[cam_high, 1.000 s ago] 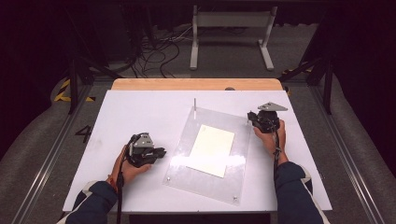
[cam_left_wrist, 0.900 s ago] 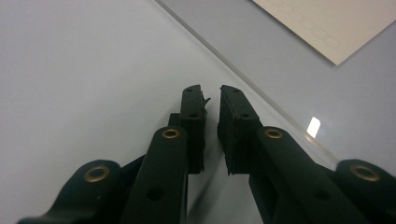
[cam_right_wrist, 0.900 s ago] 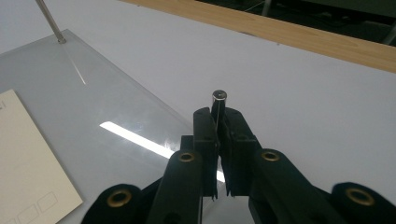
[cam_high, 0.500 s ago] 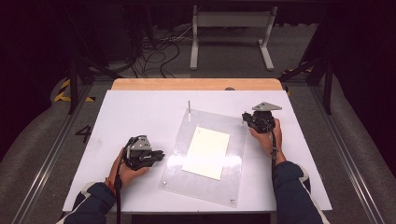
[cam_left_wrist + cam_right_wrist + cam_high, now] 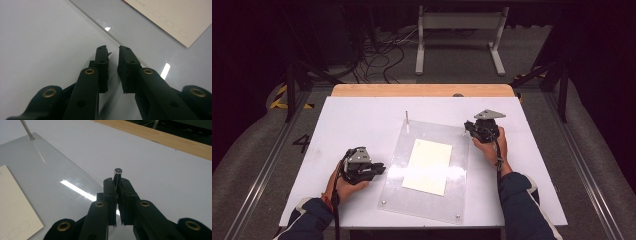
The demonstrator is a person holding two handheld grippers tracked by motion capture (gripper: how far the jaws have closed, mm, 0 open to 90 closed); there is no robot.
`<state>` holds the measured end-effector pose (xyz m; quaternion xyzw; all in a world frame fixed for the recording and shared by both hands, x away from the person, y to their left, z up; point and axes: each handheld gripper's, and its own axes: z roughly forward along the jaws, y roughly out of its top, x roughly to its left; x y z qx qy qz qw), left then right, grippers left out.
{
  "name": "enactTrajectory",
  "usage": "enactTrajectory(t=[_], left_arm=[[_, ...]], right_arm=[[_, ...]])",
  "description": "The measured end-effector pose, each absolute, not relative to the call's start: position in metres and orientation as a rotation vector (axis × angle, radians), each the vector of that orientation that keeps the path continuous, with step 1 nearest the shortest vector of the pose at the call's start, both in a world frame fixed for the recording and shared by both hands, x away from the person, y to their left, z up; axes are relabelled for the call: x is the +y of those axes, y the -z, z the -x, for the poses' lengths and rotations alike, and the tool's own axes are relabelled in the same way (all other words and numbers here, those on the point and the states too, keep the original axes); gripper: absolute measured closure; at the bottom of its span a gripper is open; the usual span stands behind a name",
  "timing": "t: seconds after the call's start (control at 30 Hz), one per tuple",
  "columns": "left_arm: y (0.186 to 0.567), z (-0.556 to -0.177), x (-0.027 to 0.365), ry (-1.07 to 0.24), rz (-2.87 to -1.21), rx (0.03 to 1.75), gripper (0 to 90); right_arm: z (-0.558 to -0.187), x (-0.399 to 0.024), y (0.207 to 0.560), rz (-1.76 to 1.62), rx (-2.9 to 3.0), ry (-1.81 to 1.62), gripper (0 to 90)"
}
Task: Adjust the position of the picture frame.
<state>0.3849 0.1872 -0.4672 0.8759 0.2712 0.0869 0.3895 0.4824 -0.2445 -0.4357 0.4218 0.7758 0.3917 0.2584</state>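
A clear plastic plate lies on the white table, with a cream card at its middle. A thin metal post stands upright at the plate's far left corner. My right gripper is at the far right corner, shut on a second post whose top pokes out above the jaws. My left gripper lies by the plate's left edge. Its jaws stand a narrow gap apart over that edge, with nothing between them. The card lies beyond.
A wooden strip runs along the table's far edge. Past it are a dark floor with cables and a white stand. Small screws mark the plate's near corners. Bare table lies on either side of the plate.
The plate has slid and turned to the left across the table, with the right gripper moving left on its corner post. The left hand has stayed about where it was.
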Motion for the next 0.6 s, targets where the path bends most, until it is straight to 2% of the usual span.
enactTrajectory(t=[0.6], left_arm=[[0.468, -0.374, 0.198, -0.194, -2.21, 0.704, 75.7]], right_arm=[[-0.485, -0.222, 0.432, -1.029, 2.219, -1.06, 85.4]])
